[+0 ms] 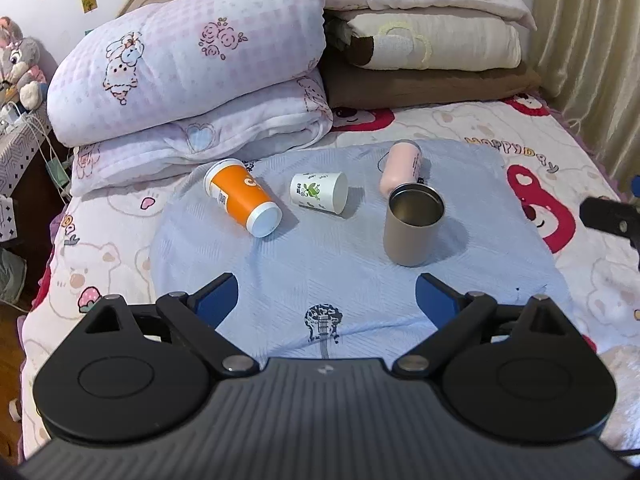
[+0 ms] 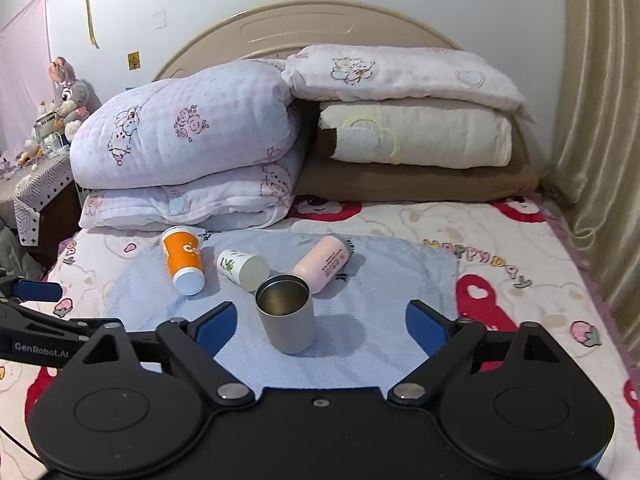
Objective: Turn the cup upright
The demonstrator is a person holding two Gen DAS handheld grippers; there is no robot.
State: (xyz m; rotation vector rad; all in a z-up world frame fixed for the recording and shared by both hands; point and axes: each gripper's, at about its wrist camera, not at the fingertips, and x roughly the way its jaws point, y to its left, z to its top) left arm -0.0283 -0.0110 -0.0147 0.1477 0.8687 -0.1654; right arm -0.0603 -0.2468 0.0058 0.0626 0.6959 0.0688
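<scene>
Left claw (image 1: 326, 296): jaws standing wide apart, gripping nothing, hovering over the near part of the blue cloth (image 1: 320, 264). Right claw (image 2: 316, 326): likewise spread and empty, hanging just near of the steel cup (image 2: 286, 314).

Steel cup: standing upright, mouth up, on the cloth's right half. Needing no flip.

Orange cup (image 1: 242, 196): lying on its side at the cloth's far left, white base pointing near-right. White cup (image 1: 319, 193): lying on its side in the middle, flat end facing right. Both are likely the ones awaiting flipping; which comes first cannot be told.

Pink bottle (image 1: 401, 172): lying on its side just beyond the steel cup, appearing to touch or nearly touch its far rim.

Risks, as judged:
- Paper cups being light and round, a one-sided nudge is likely sending them rolling across the cloth.
- Squeezing a thin wall too hard is risking a crushed cup.
- The bedding being soft, an upright cup may be tipping again on release.
- The right claw, reaching toward the white cup, is risking knocking the steel cup, which stands directly in its path.

Surroundings: folded quilts (image 1: 188, 80) and pillows (image 1: 432, 40) stacked far, well clear of the cups.
</scene>
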